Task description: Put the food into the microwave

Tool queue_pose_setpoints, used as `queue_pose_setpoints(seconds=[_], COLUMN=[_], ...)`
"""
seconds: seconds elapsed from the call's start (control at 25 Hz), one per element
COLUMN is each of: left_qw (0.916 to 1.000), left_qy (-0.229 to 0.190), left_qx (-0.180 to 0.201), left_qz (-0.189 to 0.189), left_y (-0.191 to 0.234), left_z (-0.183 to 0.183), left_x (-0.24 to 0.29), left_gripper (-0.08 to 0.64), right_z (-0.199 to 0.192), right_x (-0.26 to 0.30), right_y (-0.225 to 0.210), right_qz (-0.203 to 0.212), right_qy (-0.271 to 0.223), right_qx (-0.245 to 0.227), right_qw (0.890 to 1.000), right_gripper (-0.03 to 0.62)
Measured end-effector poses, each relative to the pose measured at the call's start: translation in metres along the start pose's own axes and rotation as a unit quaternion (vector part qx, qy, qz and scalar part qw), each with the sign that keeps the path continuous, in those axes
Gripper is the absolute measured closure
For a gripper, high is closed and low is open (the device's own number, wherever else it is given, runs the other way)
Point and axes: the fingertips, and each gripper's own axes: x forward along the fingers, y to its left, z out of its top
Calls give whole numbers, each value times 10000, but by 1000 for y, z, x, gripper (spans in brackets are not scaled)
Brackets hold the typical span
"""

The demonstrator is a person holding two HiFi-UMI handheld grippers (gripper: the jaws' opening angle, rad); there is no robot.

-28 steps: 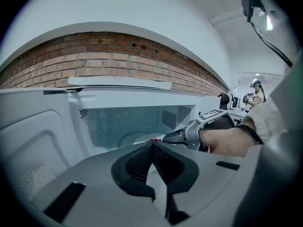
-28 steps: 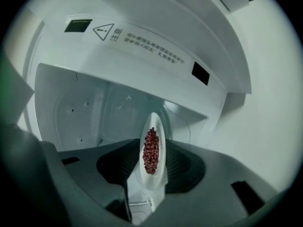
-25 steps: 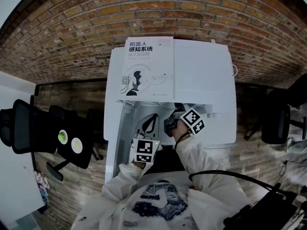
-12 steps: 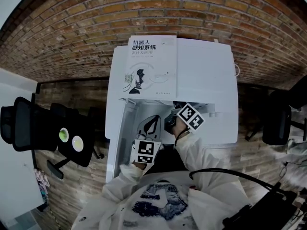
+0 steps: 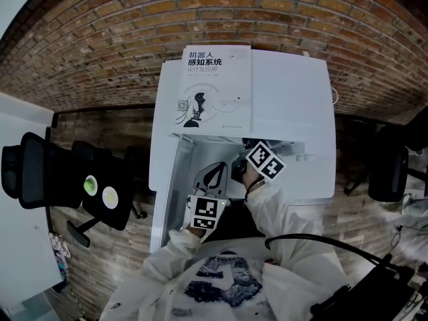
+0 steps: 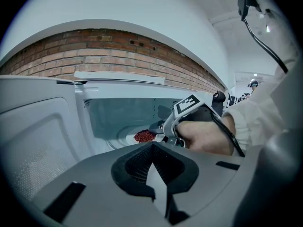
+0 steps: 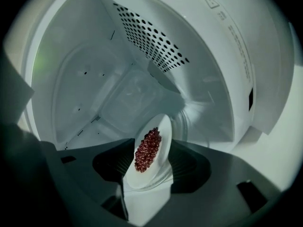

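Currently, the right hand-held gripper (image 7: 147,174) has just been opening, plate (image 7: 159,126) of food (image 7: 147,150) between its jaws; left hand-held gripper (image 6: 154,169) closed, empty.

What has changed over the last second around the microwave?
The right gripper rolled at the wrist inside the microwave, and its jaws have just been opening around the plate of red food that stands between them. The left gripper and the book on top stayed put.
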Motion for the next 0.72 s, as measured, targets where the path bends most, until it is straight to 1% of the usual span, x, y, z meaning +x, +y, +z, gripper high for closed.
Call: queue_pose_setpoints(seconds=[0.16,0.28,0.4,0.48,0.52,0.6,0.72], left_qw=[10000,9999,9998,9998,9998,9997,9996], left_qy=[20,39,70,90,100,118,147], left_qx=[-5,-10,-6,-11,-18,-36,-53], left_qz=[-37,-97,-160,-184,-191,-207,-238], left_y=[-1,-4,-8,-8,-8,-9,-8], left_z=[-4,-6,-10,-13,-15,-18,-21], left_x=[-3,-6,-8,-10,-11,-12,-14], left_gripper=[554,554,554,554,554,554,554], right_z=[3,0,-2,-4,-5,-7,-10], right_x=[-4,-4,-5,-6,-7,-9,-11], right_y=[-6,-9,-10,-14,-17,-24,-27], right_qz=[-296,-405,-554,-705,-772,-835,-790], right_qy=[-191,-217,-238,-246,-249,-251,-249], right_qx=[-342,-719,-1210,-1458,-1512,-1459,-1341], right_qw=[9988,9964,9908,9865,9852,9855,9875], right_gripper=[359,357,357,357,357,350,347])
